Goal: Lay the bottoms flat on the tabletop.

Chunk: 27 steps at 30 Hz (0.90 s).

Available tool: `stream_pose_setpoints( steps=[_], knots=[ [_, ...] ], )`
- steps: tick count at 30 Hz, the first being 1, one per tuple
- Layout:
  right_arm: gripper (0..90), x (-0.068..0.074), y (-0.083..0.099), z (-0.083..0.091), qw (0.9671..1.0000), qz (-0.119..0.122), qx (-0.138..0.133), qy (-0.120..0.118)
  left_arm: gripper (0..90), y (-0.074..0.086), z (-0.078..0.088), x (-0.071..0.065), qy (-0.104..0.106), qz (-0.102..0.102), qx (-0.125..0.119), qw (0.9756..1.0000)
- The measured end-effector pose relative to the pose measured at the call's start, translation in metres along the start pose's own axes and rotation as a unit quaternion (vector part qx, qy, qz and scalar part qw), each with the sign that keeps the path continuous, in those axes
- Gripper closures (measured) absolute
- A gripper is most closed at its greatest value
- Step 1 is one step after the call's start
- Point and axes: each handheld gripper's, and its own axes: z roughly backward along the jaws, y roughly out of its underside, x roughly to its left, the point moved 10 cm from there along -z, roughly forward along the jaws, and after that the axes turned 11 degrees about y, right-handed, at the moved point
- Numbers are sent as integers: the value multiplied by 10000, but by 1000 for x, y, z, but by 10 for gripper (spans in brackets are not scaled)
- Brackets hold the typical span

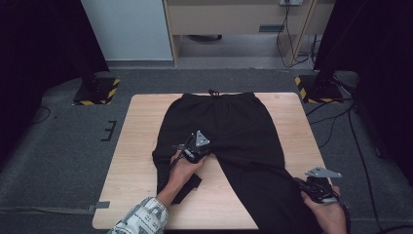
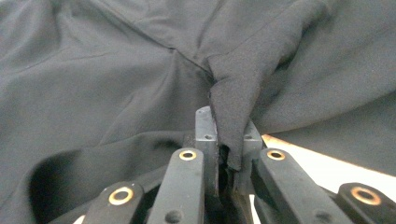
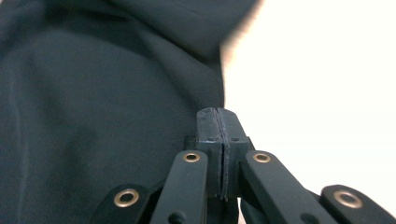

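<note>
One pair of black trousers (image 1: pixel 229 126) (on table), left gripper (image 2: pixel 226 140) pinching fabric, right gripper (image 3: pixel 219 126) jaws closed empty.

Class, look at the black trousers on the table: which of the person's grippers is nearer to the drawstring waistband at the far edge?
Left. The left gripper sits at the crotch of the black trousers, nearer the waistband. The right gripper is down at the hem of the right leg, near the table's front edge.

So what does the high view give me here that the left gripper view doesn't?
High view alone: the whole black trousers spread on the wooden table, waistband at the far edge, and the right gripper at the near leg's end. Left gripper view alone: a pinched fold of fabric clamped between that gripper's jaws. Both show the left gripper at the crotch.
</note>
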Motion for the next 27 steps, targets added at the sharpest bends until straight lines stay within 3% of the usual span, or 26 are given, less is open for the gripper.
stream_pose_setpoints(
  steps=[2, 3, 5, 7, 15, 16, 19, 21, 27],
  knots=[
    [879, -2, 5, 2, 9999, -61, -20, -136, 820, 2, -2, -1, 64, 11, 38, 10000],
    [835, 0, 4, 3, 9996, -77, -99, -256, 815, 2, -3, -2, 63, -13, 59, 10000],
    [683, -1, -4, 1, 9992, -136, -305, -234, 809, 2, -5, -4, 81, -61, 95, 9999],
    [593, 1, -13, -3, 9984, -230, -478, -214, 805, 4, -6, -5, 92, -72, 144, 9998],
    [471, 11, -33, -36, 9987, -258, -408, -182, 789, 7, -10, -7, 184, -21, 163, 9997],
    [479, 10, -35, -39, 9987, -264, -405, -174, 789, 7, -11, -7, 221, 0, 164, 9996],
    [741, 11, -39, -46, 9988, -192, -390, -210, 811, 3, -10, -10, 310, -34, 148, 9994],
    [846, 11, -45, -45, 9983, -156, -521, -191, 814, -1, -7, -11, 330, -45, 54, 9994],
    [875, -1, -71, -39, 9955, -393, -845, -173, 817, -11, -5, -7, 326, -101, 4, 9994]
  ],
)
